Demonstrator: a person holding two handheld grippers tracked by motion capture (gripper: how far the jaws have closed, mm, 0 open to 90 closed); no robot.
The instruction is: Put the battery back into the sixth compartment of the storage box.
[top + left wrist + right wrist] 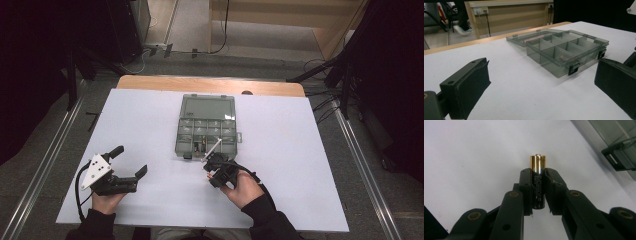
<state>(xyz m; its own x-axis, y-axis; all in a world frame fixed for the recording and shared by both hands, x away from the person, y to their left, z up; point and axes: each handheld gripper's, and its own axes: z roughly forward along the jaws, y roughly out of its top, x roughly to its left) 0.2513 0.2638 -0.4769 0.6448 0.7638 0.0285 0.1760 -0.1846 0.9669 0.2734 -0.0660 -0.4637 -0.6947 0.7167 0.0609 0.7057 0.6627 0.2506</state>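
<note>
One battery (538, 182) sits clamped, seemingly lengthwise, in right gripper (538, 173).

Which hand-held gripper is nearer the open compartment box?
Right. The right hand-held gripper, clamping a battery, sits at the compartment box's near edge; the left hand-held gripper lies farther left.

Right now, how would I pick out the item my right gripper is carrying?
Start at the white table and find the smoky clear organizer box lying open at its middle. Just in front of the box's near edge sits the right gripper, shut on a battery. It is a small cylinder with a black body and a gold end.
</note>
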